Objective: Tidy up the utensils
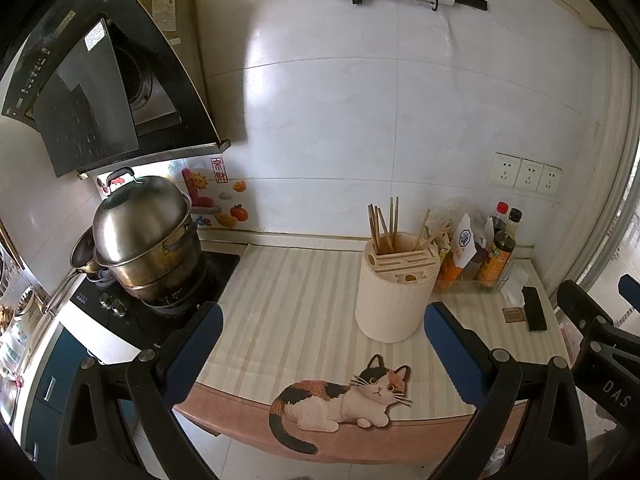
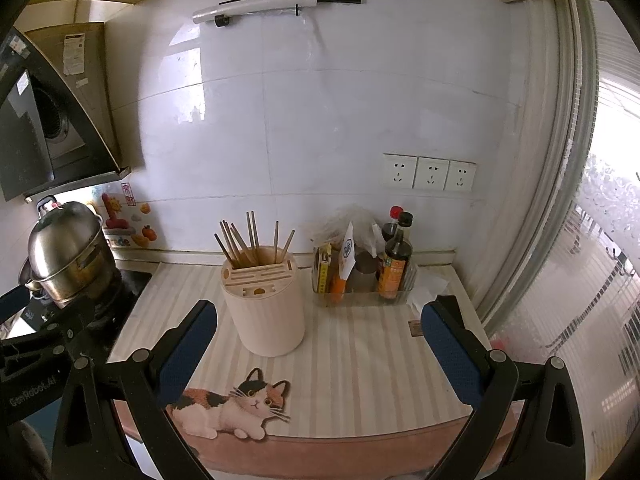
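Observation:
A cream round utensil holder (image 1: 394, 292) stands on the striped counter mat (image 1: 288, 304). Several wooden chopsticks (image 1: 384, 224) stand upright in its back slots. It also shows in the right wrist view (image 2: 264, 308) with the chopsticks (image 2: 248, 240). My left gripper (image 1: 322, 340) is open and empty, held in front of the mat, with the holder between and beyond its fingers. My right gripper (image 2: 320, 344) is open and empty, with the holder just left of centre beyond it. Part of the right gripper shows at the right edge of the left wrist view (image 1: 600, 328).
A steel pot with a lid (image 1: 144, 232) sits on the stove at left, under a black range hood (image 1: 96, 92). A clear tray of sauce bottles (image 2: 372, 276) stands right of the holder. A black phone (image 1: 534, 308) lies at the counter's right end. Wall sockets (image 2: 430, 172) are above.

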`<state>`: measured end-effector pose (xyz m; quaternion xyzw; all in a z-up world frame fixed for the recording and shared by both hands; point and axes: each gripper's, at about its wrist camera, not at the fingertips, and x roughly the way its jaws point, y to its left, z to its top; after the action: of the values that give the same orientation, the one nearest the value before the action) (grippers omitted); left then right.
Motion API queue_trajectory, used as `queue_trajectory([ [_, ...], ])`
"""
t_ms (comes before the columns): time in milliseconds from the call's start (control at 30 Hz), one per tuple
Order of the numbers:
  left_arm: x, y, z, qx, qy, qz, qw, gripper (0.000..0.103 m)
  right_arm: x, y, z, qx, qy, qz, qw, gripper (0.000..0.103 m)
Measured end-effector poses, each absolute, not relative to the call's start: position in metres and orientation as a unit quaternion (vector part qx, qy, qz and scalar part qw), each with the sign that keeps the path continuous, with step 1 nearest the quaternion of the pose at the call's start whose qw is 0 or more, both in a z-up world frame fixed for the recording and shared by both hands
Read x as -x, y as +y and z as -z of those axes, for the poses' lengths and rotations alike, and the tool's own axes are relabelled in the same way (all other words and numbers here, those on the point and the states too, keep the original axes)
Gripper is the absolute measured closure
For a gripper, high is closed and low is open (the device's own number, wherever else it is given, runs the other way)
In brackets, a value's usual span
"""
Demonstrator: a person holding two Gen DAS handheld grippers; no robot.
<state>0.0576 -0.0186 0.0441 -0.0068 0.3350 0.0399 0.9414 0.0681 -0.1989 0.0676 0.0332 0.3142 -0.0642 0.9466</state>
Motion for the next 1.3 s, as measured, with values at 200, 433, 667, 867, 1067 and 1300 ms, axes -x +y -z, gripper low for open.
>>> queue_trajectory([
  [200,-0.058,-0.019,-0.045,0.006,0.335,-0.040,0.941,0.000,-0.068,-0.200,-0.067,-0.033,0.314,0.065,0.947,0.000],
  [433,-0.057,-0.020,-0.045,0.006,0.335,-0.040,0.941,0.000,-0.067,-0.199,-0.071,-0.032,0.310,0.067,0.948,0.000],
  [667,-0.054,-0.019,-0.048,0.003,0.330,-0.038,0.943,0.000,-0.066,-0.198,-0.071,-0.033,0.311,0.067,0.948,0.000],
  [867,-0.051,-0.019,-0.050,0.002,0.329,-0.037,0.944,0.000,-0.065,-0.198,-0.073,-0.034,0.312,0.066,0.947,0.000],
  [1067,-0.051,-0.020,-0.050,0.002,0.329,-0.037,0.944,0.000,-0.064,-0.197,-0.076,-0.033,0.309,0.070,0.948,0.000],
  [1300,-0.047,-0.020,-0.051,0.005,0.324,-0.038,0.945,0.000,-0.062,-0.198,-0.076,-0.035,0.309,0.070,0.948,0.000],
])
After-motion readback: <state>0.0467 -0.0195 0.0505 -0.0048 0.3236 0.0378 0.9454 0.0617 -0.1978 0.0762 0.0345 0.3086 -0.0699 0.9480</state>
